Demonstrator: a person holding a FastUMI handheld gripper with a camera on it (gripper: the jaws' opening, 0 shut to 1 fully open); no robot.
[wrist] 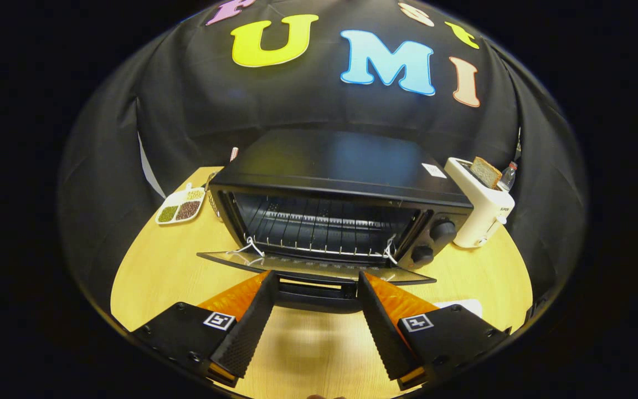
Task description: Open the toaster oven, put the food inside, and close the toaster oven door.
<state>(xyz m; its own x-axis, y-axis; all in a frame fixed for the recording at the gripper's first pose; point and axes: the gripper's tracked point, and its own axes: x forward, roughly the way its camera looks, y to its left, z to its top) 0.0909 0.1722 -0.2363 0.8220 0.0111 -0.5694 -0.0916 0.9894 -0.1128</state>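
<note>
A divided dish [180, 207] of green, brown and pale grains sat on the wooden counter [153, 271], just left of the oven [341, 191]. The black oven stood in the middle of the counter with its door [319, 267] folded down flat and its wire rack [319, 230] bare. The tool [318, 284] was spread open, gripping nothing, its two tips at either end of the door's handle [316, 292]. Part of a white plate [466, 305] showed behind the right finger. Right of the oven stood a white toaster [479, 213] holding a slice of bread [486, 172], with a small bottle [508, 176] behind it.
</note>
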